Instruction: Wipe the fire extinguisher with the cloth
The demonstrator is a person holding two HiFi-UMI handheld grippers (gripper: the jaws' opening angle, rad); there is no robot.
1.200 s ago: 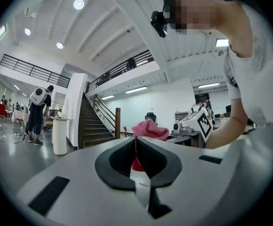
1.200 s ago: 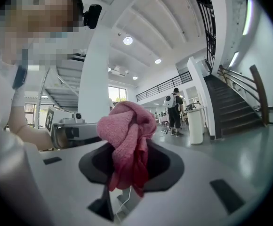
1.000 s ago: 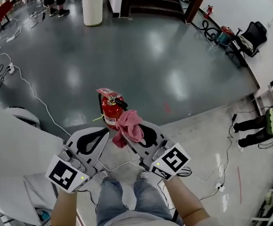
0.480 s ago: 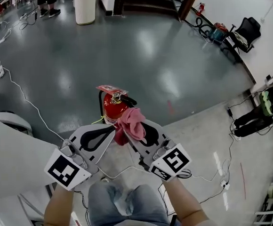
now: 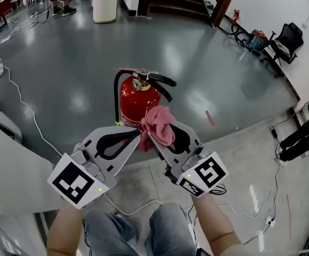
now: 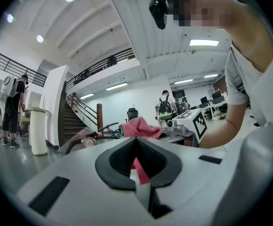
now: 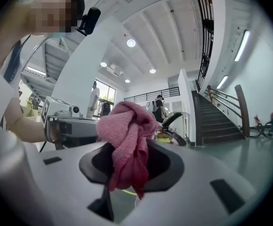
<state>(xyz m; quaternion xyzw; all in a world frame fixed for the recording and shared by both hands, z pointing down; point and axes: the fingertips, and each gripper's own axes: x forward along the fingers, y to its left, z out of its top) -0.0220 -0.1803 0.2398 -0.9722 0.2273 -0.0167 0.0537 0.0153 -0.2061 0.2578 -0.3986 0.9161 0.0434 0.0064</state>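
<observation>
On the shiny grey-green floor (image 5: 208,73), right in front of the person's knees, stands the fire extinguisher (image 5: 136,99). It's a red, rounded metal cylinder, upright, with a black lever on top and a black hose curling down its left side.

The cloth (image 5: 159,122) is a pink, nubby terry-looking rag, scrunched into a soft ball. It sits against the near right side of the extinguisher, about at the shoulder. The right gripper (image 5: 155,136) has its white plastic jaws clamped on the cloth. In the right gripper view the rag (image 7: 127,135) bulges up over the black ribbed pads and a tail hangs down through the loop between them.

The left gripper (image 5: 137,134) is just to the near left of the extinguisher, its tip touching the lower edge of the cloth. Its jaws are pressed together at the tips. There's a red sliver showing through the pad opening, honestly can't tell if that's rag or extinguisher.
</observation>
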